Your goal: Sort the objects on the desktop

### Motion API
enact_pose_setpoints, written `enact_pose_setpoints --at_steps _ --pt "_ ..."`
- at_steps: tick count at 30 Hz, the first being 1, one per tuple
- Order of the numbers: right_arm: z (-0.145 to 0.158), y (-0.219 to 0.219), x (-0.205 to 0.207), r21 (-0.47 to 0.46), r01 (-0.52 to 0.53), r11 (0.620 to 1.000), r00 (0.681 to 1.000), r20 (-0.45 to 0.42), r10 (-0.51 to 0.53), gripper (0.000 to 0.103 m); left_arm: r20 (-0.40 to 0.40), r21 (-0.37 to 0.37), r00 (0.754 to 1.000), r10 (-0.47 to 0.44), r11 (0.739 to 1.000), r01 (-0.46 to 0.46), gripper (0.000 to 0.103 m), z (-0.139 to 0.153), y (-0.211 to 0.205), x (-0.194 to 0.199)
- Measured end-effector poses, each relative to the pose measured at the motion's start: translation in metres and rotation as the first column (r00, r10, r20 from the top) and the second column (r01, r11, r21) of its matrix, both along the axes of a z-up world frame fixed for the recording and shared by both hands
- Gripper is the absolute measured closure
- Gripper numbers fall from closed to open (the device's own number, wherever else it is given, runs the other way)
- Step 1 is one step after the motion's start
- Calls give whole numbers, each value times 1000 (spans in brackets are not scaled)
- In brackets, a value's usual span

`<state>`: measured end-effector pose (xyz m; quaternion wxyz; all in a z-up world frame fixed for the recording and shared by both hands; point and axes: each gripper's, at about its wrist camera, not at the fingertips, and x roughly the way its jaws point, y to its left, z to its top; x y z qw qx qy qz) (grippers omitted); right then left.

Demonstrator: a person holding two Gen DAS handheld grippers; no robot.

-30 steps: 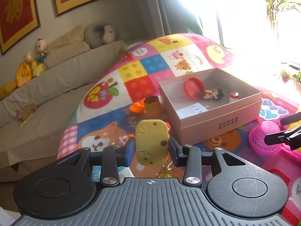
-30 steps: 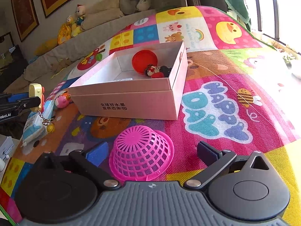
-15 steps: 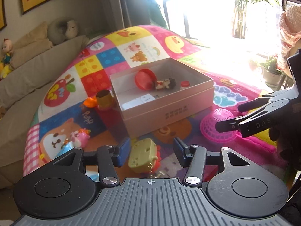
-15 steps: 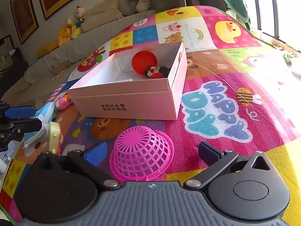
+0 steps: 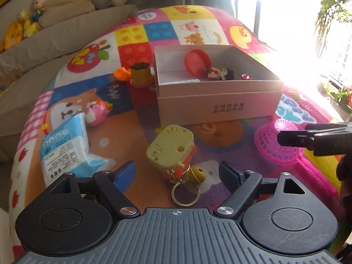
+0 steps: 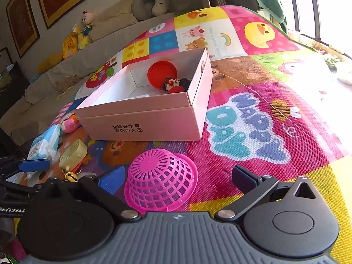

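Note:
My left gripper (image 5: 177, 171) is open and empty. A yellow keychain toy (image 5: 170, 149) with a bell and ring lies on the mat between its fingers; it also shows in the right wrist view (image 6: 73, 154). My right gripper (image 6: 176, 179) is open around an upturned pink basket (image 6: 159, 186), which also shows in the left wrist view (image 5: 278, 145). The pink box (image 5: 217, 107) holds a red lid (image 5: 197, 62), a small figure (image 5: 220, 74) and a red cap (image 5: 246, 77).
A blue tissue pack (image 5: 66, 145), a pink round toy (image 5: 96, 114), a yellow-brown cup (image 5: 140, 74) and an orange piece (image 5: 122, 74) lie on the colourful play mat (image 6: 253, 118) left of the box. A sofa with plush toys (image 6: 77, 35) stands behind.
My left gripper opened and let go of the yellow keychain toy, which now lies on the mat. It swung right and lower. The right gripper stayed over the pink basket.

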<state>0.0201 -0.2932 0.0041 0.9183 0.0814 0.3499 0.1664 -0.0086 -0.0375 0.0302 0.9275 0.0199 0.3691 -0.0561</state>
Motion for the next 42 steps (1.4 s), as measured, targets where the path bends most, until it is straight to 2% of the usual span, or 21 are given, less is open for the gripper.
enact_pose_setpoints --at_steps 3,5,9,13,15,18,21,27,31,38,42 --pt "0 0 0 -3 2 1000 1000 0 -2 0 -22 -90 999 27 995 -29 11 2 -2 11" --pt "0 0 0 -3 7 1000 1000 1 -7 0 -8 -113 1000 25 993 -26 8 3 -5 17" --pt "0 -2 -1 2 29 1000 1000 8 -29 0 73 -90 997 -23 996 30 8 -2 -14 27" --pt "1 -4 -3 10 47 999 999 23 -48 0 104 -11 994 -25 1000 26 8 -6 -22 21" --pt "1 -4 -3 8 44 999 999 31 -44 0 78 1 997 23 1000 -23 8 -9 -19 21" --pt "2 0 -5 -9 24 1000 999 41 -23 0 37 -47 995 92 995 -90 8 -10 -8 22" --pt "3 4 -6 -28 4 1000 999 45 -3 0 22 -47 993 118 992 -117 7 -12 -4 24" --pt "1 10 -3 -57 -32 998 999 6 33 0 -31 -32 995 99 995 -100 2 -22 -2 17" --pt "1 16 -11 -98 -70 993 997 -22 68 0 -11 23 998 62 998 -62 0 -27 0 -4" --pt "-5 40 -37 -263 -109 959 994 -7 111 0 -7 3 999 48 999 -48 0 -26 10 -15" --pt "-5 38 -39 -260 -98 961 995 6 103 0 -46 -3 998 52 999 -52 0 -22 11 -8"
